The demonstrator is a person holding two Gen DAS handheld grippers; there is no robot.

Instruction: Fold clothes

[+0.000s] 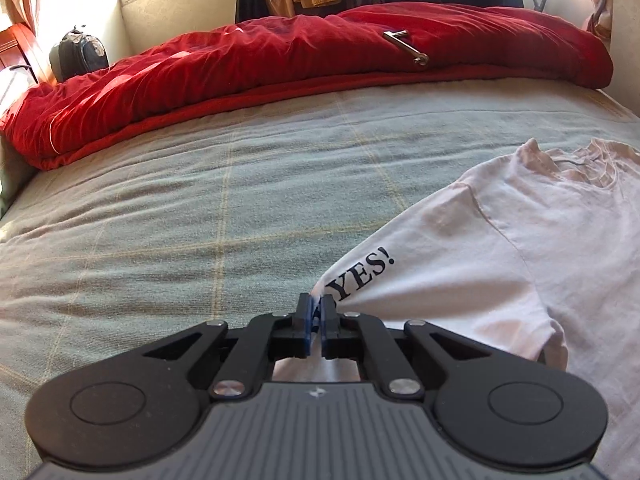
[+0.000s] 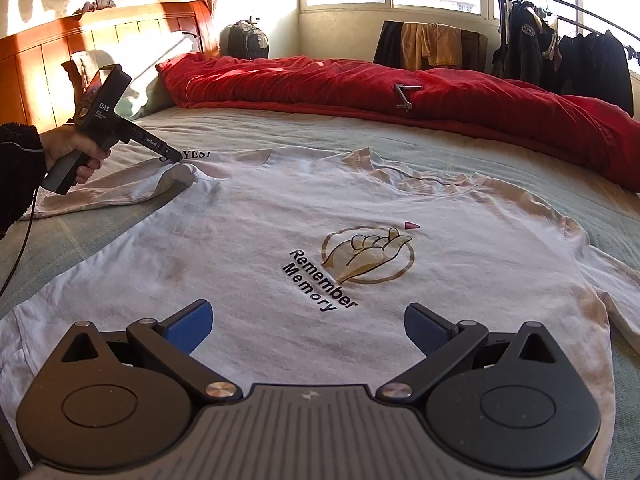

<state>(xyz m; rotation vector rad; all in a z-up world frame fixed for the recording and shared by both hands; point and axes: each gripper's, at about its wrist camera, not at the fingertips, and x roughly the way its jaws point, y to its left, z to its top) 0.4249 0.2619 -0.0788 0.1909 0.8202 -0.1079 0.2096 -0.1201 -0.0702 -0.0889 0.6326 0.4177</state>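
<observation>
From the left wrist, the left gripper (image 1: 318,312) reaches low and level over the bed (image 1: 200,208), pinching the sleeve (image 1: 360,276) of the white T-shirt (image 1: 520,240), while from the right wrist the right gripper (image 2: 308,328) hovers spread wide above the shirt's chest, which lies flat on the bed.

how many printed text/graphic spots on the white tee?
2. "YES!" on the sleeve, right at the shut left gripper; hand logo with "Remember Memory" on the chest of the t-shirt, ahead of the open right gripper. The underside is hidden.
</observation>
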